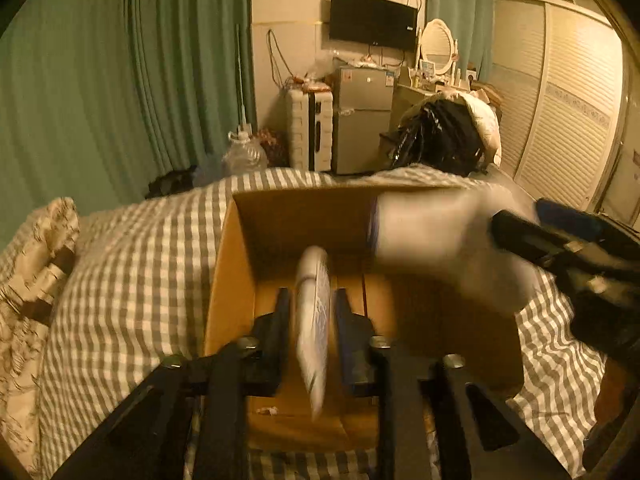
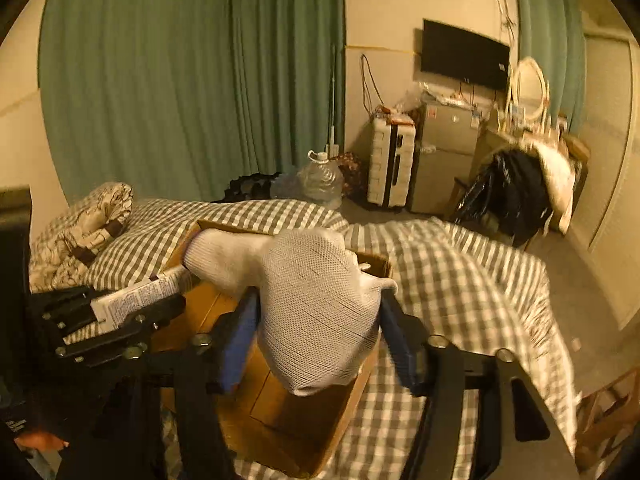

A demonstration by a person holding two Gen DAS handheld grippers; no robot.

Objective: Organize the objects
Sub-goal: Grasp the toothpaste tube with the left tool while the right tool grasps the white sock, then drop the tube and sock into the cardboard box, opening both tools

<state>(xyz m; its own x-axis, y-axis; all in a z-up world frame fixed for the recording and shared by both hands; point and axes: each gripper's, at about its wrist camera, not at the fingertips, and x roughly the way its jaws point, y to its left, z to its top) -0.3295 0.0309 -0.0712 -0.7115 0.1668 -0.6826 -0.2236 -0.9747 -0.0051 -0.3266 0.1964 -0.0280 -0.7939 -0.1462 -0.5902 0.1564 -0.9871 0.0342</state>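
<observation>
An open cardboard box (image 1: 240, 264) sits on a grey-and-white checked bed; it also shows in the right wrist view (image 2: 304, 420). My left gripper (image 1: 313, 304) is shut on a white printed tube (image 1: 314, 320) and holds it over the box's inside. The tube (image 2: 136, 294) and the left gripper (image 2: 132, 308) also show at the left of the right wrist view. My right gripper (image 2: 320, 304) is shut on a white knitted glove (image 2: 316, 304), held above the box's near right side. The glove (image 1: 440, 240) appears blurred in the left wrist view, with the right gripper (image 1: 532, 236) behind it.
A patterned pillow (image 2: 80, 232) lies at the bed's left. Beyond the bed stand a water jug (image 2: 320, 180), a white suitcase (image 2: 390, 164), a small fridge (image 2: 444, 156) and a chair with dark clothes (image 2: 508, 196). Green curtains (image 2: 180, 80) hang behind.
</observation>
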